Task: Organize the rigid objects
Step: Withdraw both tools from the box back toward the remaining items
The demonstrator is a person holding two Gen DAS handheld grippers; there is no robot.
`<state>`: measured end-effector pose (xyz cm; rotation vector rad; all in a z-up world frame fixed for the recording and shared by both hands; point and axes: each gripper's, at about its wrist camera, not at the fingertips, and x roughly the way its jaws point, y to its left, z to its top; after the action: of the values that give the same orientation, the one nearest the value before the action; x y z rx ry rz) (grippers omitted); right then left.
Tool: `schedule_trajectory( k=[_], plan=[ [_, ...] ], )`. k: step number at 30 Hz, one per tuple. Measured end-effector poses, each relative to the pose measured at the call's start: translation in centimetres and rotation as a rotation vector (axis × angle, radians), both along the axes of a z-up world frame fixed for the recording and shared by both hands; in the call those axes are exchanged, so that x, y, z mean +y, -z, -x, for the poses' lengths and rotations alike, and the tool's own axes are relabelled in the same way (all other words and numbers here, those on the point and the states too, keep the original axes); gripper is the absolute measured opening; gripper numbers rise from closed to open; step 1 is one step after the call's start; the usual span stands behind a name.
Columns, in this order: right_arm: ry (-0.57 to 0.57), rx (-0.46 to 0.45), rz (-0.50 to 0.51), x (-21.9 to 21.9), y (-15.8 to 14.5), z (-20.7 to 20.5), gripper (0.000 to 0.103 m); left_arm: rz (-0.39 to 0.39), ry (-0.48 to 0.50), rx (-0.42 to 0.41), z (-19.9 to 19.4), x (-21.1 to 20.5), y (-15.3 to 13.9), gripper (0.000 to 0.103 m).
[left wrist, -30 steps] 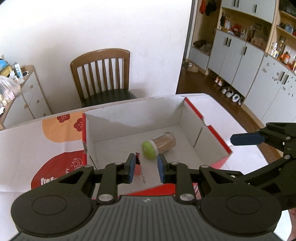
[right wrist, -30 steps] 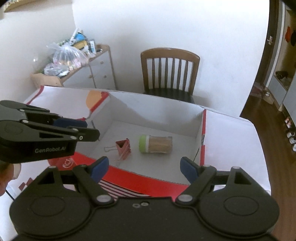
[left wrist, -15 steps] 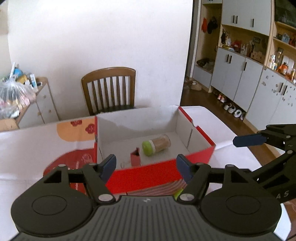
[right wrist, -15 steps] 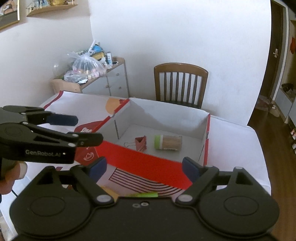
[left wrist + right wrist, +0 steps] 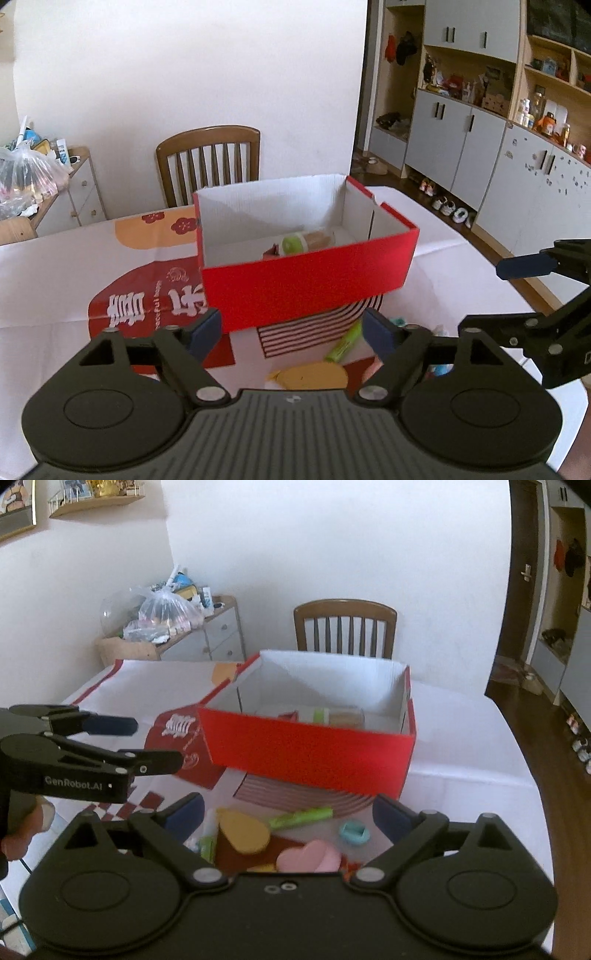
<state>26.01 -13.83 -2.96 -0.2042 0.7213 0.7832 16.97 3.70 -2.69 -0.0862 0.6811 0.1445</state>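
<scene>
both the left gripper (image 5: 291, 330) and the right gripper (image 5: 288, 810) are held with jaws wide apart, nothing gripped. a toothpick jar (image 5: 304, 240) and what seems a red clip (image 5: 271, 253) are seen inside the red box (image 5: 306, 284). a green tube (image 5: 301, 816) is seen on the counter (image 5: 461, 746).

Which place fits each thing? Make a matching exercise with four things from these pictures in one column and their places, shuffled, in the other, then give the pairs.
Things
1. toothpick jar
2. green marker
3. chair
4. plastic bag

Places
A. on the side cabinet
B. lying inside the red box
C. behind the table, against the wall
D. on the table in front of the box

Pairs: 1-B, 2-D, 3-C, 4-A
</scene>
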Motion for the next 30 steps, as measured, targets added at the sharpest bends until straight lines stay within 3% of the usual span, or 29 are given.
schedule_trajectory(
  k=[6,10,19,23,30],
  plan=[
    [0.015,0.009,0.010,0.7,1.5,2.9,0.100,-0.015,0.026,0.040,1.3,0.8,2.2,0.086],
    [0.022,0.030,0.029,1.4,2.9,4.2,0.100,-0.002,0.032,0.065,2.1,1.6,3.9,0.101],
    [0.020,0.053,0.097,2.9,6.1,5.8,0.095,-0.003,0.054,0.096,3.7,2.5,8.3,0.101],
    [0.010,0.077,0.133,3.5,7.6,6.2,0.086,0.012,0.100,0.085,4.4,2.2,9.8,0.101],
    [-0.020,0.095,0.181,4.5,9.3,6.5,0.072,-0.072,0.170,0.079,4.3,0.8,11.9,0.101]
  ],
)
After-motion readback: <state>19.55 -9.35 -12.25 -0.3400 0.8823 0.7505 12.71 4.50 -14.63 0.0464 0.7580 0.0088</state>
